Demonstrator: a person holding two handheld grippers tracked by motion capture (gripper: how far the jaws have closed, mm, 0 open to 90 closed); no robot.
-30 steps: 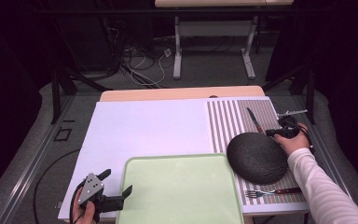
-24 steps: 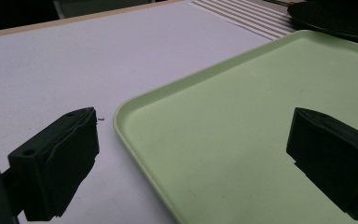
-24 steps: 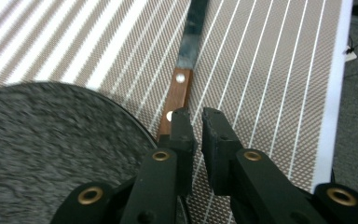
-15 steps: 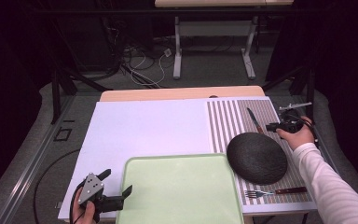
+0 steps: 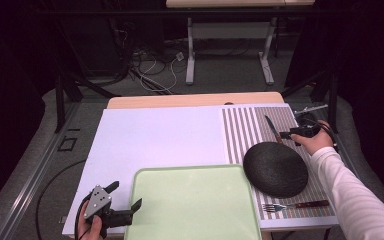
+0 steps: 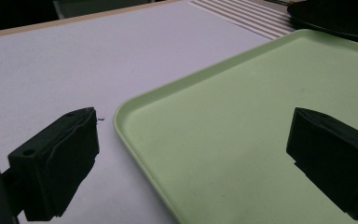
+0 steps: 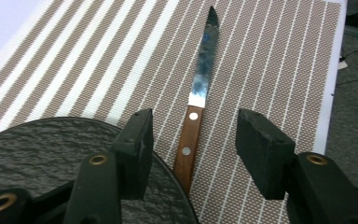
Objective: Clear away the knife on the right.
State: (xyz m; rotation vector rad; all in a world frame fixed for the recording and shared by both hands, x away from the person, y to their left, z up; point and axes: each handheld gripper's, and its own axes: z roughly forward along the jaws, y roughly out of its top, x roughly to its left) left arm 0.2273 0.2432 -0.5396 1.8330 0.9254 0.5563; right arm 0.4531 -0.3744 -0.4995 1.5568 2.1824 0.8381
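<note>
A dark round plate point(image 5: 275, 170) lies on the striped placemat point(image 5: 245, 130), just right of the pale green tray point(image 5: 195, 205). A wooden-handled knife point(image 5: 271, 127) lies behind the plate, and a fork point(image 5: 292, 205) lies in front of it. My right gripper point(image 5: 285, 134) hovers over the knife by the plate's far rim. Its jaws have just been opening and stand open; the knife handle point(image 7: 189, 140) shows in the gap below them, not pressed, with the plate point(image 7: 51, 154) at lower left. My left gripper point(image 5: 126, 196) is open at the tray's near left corner, straddling the tray rim point(image 6: 135, 107).
The white table top point(image 5: 155, 135) stretches behind the tray. The placemat's right edge point(image 7: 335, 70) borders the table's edge, with grey floor beyond. Table legs and cables stand at the back.
The right hand has lifted slightly from the plate's far right rim toward the knife, and its jaws have opened. The plate stays put. The left hand has not moved.
</note>
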